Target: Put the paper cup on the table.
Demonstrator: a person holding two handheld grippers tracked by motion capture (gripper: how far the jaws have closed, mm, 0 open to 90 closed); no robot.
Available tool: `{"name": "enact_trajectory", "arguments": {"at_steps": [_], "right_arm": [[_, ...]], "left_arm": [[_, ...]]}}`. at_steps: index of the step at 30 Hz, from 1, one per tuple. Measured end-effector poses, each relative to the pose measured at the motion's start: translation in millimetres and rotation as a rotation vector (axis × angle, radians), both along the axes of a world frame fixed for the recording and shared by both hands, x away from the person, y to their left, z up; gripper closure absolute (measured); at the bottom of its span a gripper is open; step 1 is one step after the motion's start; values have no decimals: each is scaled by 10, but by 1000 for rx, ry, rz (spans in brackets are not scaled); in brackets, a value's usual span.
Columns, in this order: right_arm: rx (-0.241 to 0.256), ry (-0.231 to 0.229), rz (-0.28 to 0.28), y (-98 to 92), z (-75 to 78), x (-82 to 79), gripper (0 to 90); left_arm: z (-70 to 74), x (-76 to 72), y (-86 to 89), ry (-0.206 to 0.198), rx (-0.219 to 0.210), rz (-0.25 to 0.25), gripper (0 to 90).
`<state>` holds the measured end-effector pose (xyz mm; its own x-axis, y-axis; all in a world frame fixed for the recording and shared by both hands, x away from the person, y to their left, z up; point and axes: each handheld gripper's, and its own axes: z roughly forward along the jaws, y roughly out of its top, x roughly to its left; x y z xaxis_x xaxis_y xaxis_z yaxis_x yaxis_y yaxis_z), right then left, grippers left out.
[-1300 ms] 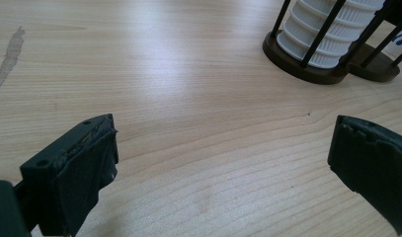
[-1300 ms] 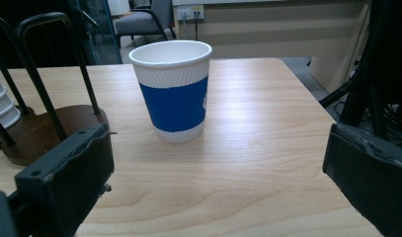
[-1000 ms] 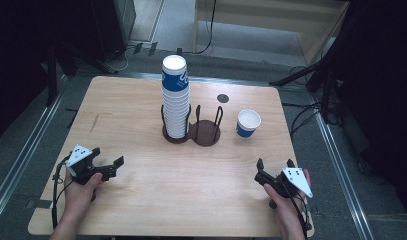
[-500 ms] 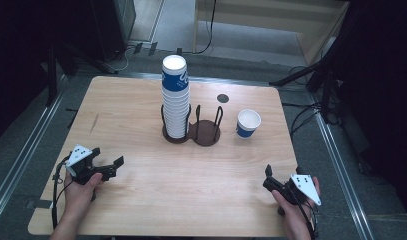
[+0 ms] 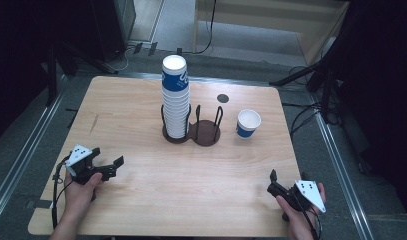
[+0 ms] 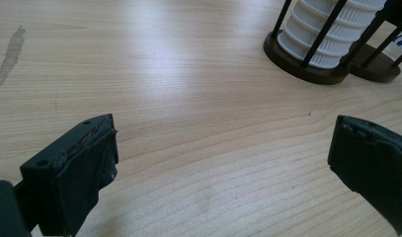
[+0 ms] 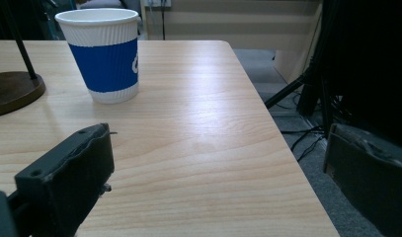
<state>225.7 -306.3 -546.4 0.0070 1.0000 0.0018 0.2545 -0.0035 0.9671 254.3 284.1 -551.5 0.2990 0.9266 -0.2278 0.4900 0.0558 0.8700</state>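
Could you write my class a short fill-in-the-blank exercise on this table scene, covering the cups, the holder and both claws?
1. The tall stack of cups stands in the ____ ring of the dark two-ring holder, as the high view shows it.
2. The single cup has a ____ band round its middle.
3. The jaws of the left claw stand ____.
4. The right claw holds ____.

Missing words: left; blue; open; nothing
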Motion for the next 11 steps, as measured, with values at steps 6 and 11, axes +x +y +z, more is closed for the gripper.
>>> {"name": "enact_trajectory", "arguments": {"at_steps": [6,11], "right_arm": [[17,3,-4,10,0,-10,0],[2,-1,-9,23,-1,-12,0]], "left_arm": [[-1,5,6,5,-6,7,0],[-2,11,8,10,-16,15,0]]}}
